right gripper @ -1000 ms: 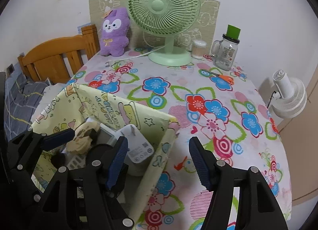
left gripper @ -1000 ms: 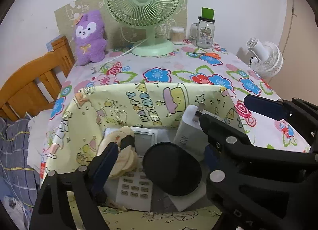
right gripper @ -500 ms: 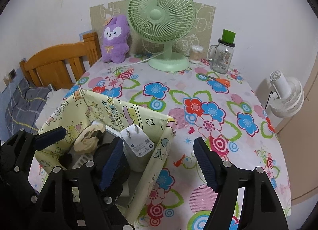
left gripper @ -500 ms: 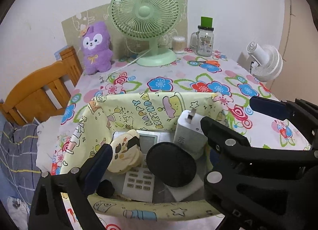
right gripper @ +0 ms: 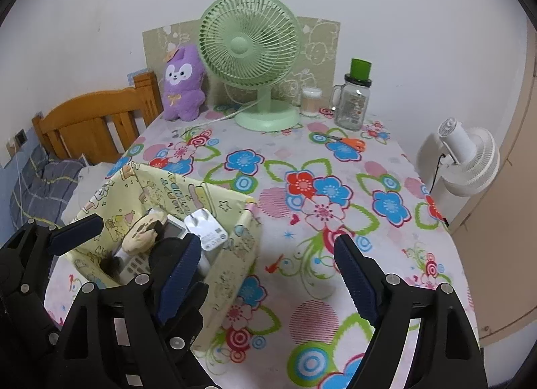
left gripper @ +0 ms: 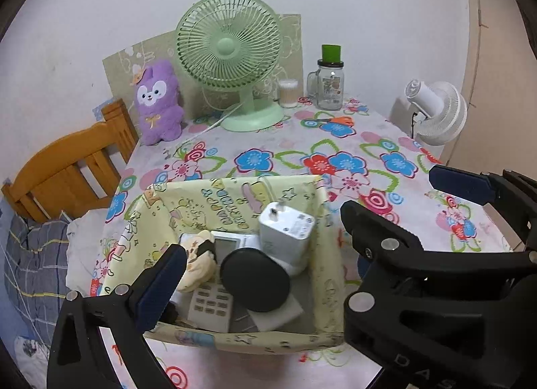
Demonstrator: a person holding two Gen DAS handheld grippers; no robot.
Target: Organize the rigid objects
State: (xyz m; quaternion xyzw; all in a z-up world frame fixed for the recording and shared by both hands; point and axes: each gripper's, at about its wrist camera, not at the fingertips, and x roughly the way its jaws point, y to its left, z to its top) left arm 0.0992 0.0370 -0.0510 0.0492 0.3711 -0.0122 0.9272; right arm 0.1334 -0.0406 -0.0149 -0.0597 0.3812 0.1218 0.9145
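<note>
Here: yellow fabric bin (left gripper: 235,201) on the flowered tablecloth (right gripper: 335,160), holding a white charger (left gripper: 285,231), remote (left gripper: 214,301) and black round lid (left gripper: 255,281). Left gripper (left gripper: 302,217) and right gripper (right gripper: 268,271): jaws just opening, wide apart, gripping nothing.

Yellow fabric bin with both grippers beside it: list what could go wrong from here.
1. The white charger stands tilted on the other items near the right wall of the yellow fabric bin; a nudge could tip it.
2. The bin's walls look soft and sagging, so the left gripper or right gripper, both with jaws just opening and empty, might snag one.
3. The black disc lies on the remote and may slide.
</note>
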